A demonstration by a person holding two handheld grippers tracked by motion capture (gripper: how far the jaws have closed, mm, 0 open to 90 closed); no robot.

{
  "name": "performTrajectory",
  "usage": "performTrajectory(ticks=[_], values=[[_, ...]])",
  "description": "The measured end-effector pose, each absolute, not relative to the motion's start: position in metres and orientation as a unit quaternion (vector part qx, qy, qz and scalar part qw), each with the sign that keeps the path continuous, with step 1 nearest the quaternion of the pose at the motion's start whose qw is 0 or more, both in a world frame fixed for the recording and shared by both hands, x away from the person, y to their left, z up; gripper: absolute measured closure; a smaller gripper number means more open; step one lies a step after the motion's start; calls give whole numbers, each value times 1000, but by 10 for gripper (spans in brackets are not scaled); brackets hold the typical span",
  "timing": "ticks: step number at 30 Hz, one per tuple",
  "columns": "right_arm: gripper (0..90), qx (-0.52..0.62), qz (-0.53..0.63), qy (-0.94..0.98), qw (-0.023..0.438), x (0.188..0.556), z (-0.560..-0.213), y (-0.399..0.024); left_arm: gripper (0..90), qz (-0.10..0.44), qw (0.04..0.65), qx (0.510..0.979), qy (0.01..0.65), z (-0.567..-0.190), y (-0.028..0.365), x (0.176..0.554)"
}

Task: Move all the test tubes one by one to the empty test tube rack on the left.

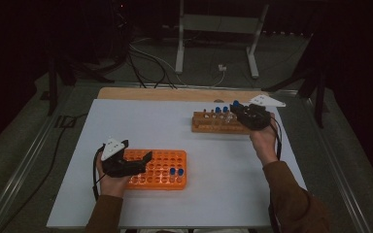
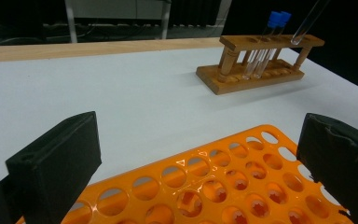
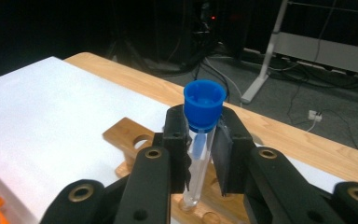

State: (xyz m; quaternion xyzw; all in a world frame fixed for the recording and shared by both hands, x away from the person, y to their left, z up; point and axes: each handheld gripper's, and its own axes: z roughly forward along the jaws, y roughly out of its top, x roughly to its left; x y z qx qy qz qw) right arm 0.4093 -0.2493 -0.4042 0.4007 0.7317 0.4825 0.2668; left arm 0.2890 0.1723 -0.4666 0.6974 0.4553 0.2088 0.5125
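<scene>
A clear test tube with a blue cap (image 3: 204, 105) is clamped between the jaws of my right gripper (image 3: 200, 144), just below the cap. The tube (image 2: 307, 21) hangs tilted, its lower end at the top bar of the wooden rack (image 2: 256, 70), at the rack's right end. Two more blue-capped tubes (image 2: 276, 21) stand in that rack (image 1: 216, 124). My right gripper (image 1: 245, 114) is at the far right of the table. My left gripper (image 1: 143, 162) stands open over the left part of the orange rack (image 1: 160, 170), jaws wide apart with nothing between them (image 2: 196, 163).
Two blue-capped tubes (image 1: 176, 172) stand in the orange rack near its right front corner. The white mat (image 1: 141, 121) lies on a wooden tabletop whose far strip (image 1: 175, 93) shows. Cables and a metal stand (image 1: 218, 29) are on the floor beyond.
</scene>
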Motion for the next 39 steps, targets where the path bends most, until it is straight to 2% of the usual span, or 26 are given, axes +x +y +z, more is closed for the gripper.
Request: performTrajectory(ticks=[14,39], values=[[769,376,489,755,223,400,-405,-218,7,210,516,694,456,-465,171,290],[768,319,519,778,153,376,-397,-168,8,214,518,720,409,-444,137,304]])
